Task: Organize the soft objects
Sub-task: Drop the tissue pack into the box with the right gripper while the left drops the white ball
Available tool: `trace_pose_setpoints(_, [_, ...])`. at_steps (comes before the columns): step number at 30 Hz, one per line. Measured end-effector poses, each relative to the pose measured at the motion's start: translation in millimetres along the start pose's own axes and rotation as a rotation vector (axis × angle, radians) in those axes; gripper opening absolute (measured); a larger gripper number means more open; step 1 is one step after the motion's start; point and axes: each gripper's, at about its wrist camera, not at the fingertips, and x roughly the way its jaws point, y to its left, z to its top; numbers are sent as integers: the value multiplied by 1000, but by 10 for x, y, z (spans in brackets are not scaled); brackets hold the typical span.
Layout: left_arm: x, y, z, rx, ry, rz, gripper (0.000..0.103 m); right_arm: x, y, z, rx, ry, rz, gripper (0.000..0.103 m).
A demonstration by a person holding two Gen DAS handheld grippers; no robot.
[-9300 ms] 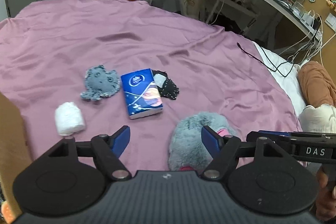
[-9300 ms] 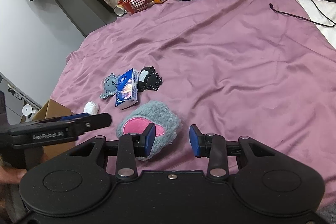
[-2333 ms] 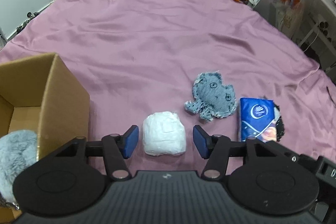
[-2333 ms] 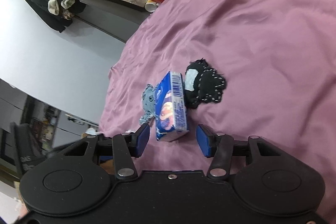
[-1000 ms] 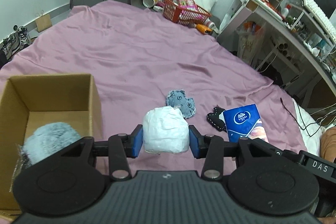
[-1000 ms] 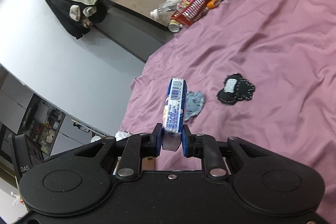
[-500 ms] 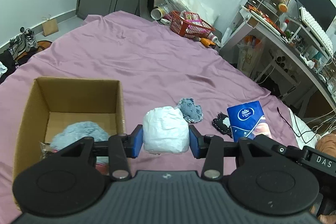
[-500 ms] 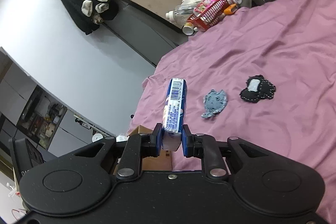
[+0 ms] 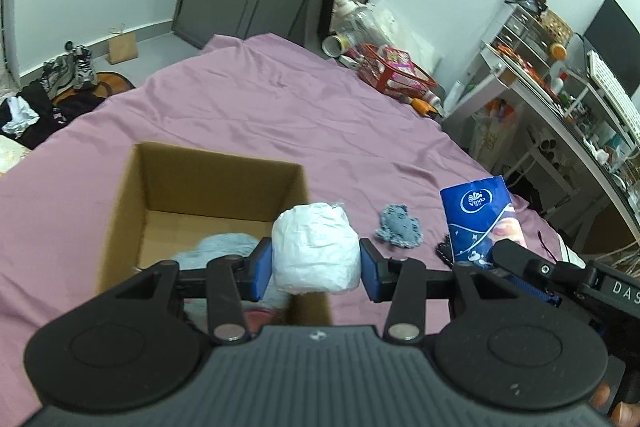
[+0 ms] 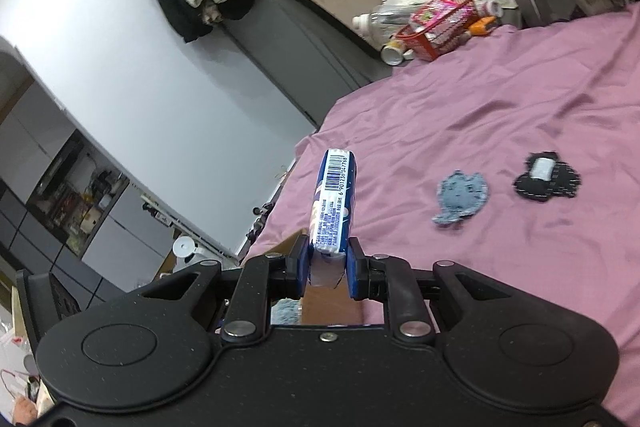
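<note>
White crumpled soft bundle [image 9: 316, 251], held between the blue pads of my left gripper [image 9: 316, 269], jaws closed on its two sides; it hangs above the near right corner of the open brown cardboard box [image 9: 132, 195], not squarely over the opening. A grey fluffy plush [image 9: 218, 247] already lies inside, below and left of the jaws. My right gripper [image 10: 327, 271] pinches the lower end of the blue plastic-wrapped tissue pack [image 10: 334, 203], which stands tall ahead of narrow jaws. Beyond those jaws, on the purple satin bedsheet [image 10: 500, 115], lie a flat grey felt toy [image 10: 462, 201] and a flat black stitched felt toy [image 10: 548, 181]. Risks, as I judge them: releasing the bundle here may catch the box wall and drop it outside; the end-held pack may pivot or slip; the two grippers, close together, may collide over the box.
</note>
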Motion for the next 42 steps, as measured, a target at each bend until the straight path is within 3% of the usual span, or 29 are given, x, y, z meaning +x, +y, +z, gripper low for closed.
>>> trace_pose_setpoints(22, [-64, 759, 209, -88, -9, 69, 44, 566, 570, -192, -80, 84, 39, 19])
trace_pose_setpoints(38, [14, 840, 201, -155, -13, 89, 50, 802, 729, -172, -112, 126, 46, 19])
trace_pose_setpoints(42, [-22, 834, 207, -157, -10, 97, 51, 847, 756, -139, -112, 128, 47, 31])
